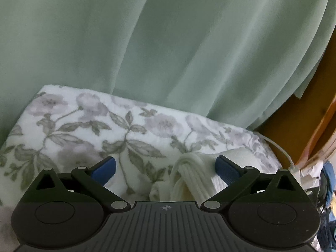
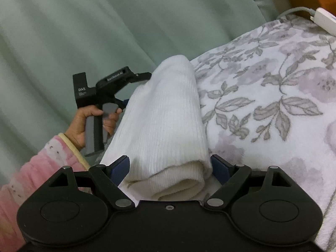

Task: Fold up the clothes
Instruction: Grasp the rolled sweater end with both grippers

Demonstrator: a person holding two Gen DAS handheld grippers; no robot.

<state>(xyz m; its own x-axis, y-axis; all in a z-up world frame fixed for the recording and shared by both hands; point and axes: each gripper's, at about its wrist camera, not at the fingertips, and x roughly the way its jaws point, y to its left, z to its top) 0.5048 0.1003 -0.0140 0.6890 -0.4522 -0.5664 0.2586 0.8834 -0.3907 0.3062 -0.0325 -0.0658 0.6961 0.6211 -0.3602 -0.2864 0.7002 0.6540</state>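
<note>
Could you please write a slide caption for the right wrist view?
Open right hand-held gripper straddles a folded white knit garment on a floral blanket.

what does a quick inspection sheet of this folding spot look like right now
surface: floral blanket, spread flat.
job's things: white knit garment, folded into a thick bundle on the blanket.
clutter: blurred items past the blanket's right edge, too unclear to name.
grippers: left gripper jaws apart, garment end between them; right gripper jaws apart, straddling the near folded end; neither visibly clamped.
cables: white cable running to a white box at the blanket's edge.
surroundings: green curtain behind; wooden furniture at right.
</note>
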